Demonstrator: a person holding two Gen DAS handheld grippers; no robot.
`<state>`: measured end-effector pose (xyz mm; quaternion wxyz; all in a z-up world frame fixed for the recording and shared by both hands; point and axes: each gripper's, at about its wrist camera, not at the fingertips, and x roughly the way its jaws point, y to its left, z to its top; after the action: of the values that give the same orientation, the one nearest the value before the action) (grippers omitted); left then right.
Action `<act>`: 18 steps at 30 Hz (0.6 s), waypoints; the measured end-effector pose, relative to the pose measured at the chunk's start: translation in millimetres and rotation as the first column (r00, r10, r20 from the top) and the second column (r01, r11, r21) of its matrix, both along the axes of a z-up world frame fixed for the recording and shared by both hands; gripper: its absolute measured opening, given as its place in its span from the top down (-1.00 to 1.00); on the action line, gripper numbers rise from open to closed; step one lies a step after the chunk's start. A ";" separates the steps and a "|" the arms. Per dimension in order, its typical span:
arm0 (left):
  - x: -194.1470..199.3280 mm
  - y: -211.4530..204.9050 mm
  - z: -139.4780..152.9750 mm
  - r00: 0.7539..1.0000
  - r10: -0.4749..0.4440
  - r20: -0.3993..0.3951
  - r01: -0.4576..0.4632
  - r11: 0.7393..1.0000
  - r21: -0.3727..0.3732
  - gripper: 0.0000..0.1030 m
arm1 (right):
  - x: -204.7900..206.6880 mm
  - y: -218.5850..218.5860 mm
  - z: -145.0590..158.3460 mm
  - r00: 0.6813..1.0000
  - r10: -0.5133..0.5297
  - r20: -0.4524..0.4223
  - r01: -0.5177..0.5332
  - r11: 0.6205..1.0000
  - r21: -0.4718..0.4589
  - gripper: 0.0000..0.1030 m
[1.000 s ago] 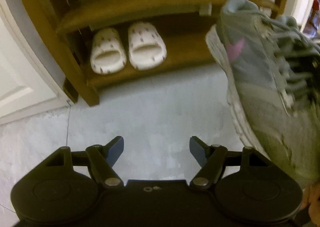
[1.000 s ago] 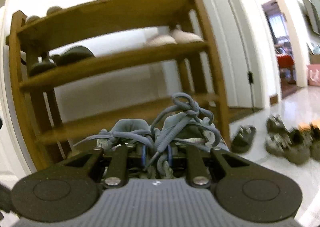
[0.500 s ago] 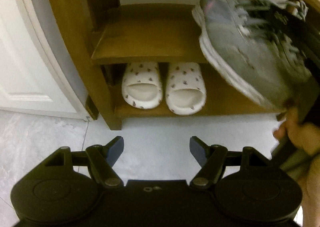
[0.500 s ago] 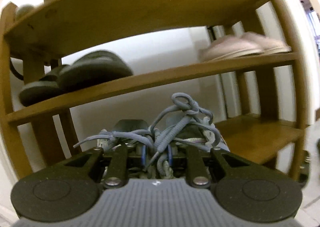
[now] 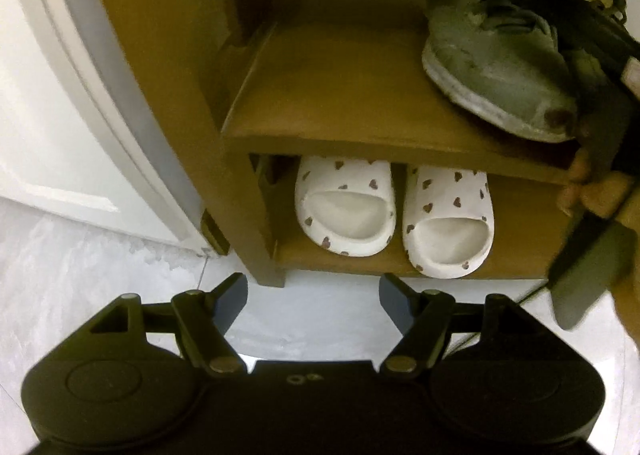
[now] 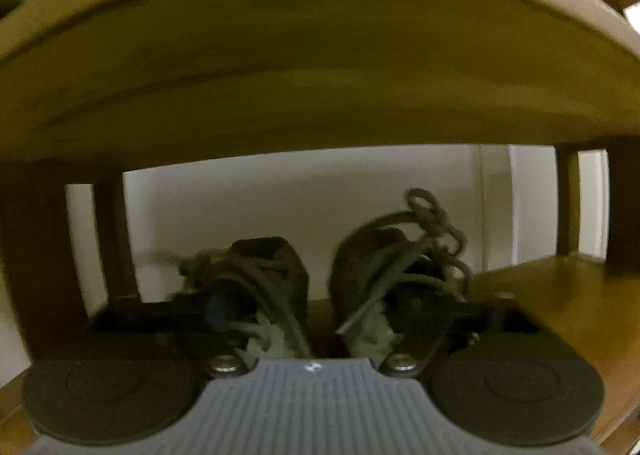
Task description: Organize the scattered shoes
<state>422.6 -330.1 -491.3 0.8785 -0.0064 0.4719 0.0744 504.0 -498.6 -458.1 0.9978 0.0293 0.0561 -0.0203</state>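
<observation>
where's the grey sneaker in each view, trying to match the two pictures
Left wrist view: the grey sneaker is at upper right, resting on the wooden shelf above the white slippers.
Right wrist view: two sneakers show at lower centre, tongues and laces just beyond the right gripper, whose jaws are opening around them.
Shared landmark: that wooden shelf, seen at right.
</observation>
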 end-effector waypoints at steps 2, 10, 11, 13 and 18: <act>-6.2 -0.3 -2.8 1.000 -0.001 0.001 0.001 1.000 -0.002 -0.42 | -8.2 -1.5 0.4 1.000 0.004 -0.004 -0.004 1.000 -0.005 -0.67; -56.5 -14.0 4.2 0.997 -0.024 0.070 0.022 0.999 0.036 -0.42 | -85.8 -10.3 8.0 0.999 0.035 0.023 -0.037 0.996 0.085 -0.76; -63.3 -14.1 6.0 0.996 -0.028 0.079 0.025 0.999 0.039 -0.42 | -102.5 -8.7 8.9 0.999 0.031 0.030 -0.034 0.995 0.095 -0.77; -79.5 -10.6 11.6 0.996 -0.031 0.088 0.028 0.999 0.033 -0.42 | -133.2 -3.0 10.1 1.000 0.012 0.028 -0.015 0.995 0.096 -0.80; -116.2 -5.3 34.8 0.993 -0.054 0.105 0.049 0.997 0.055 -0.42 | -204.3 12.1 17.3 0.999 -0.024 -0.028 0.026 0.997 0.074 -0.86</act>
<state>306.4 -335.3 -456.5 0.9038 0.0248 0.4224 0.0635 299.7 -486.6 -440.8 0.9948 0.0667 0.0699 -0.0311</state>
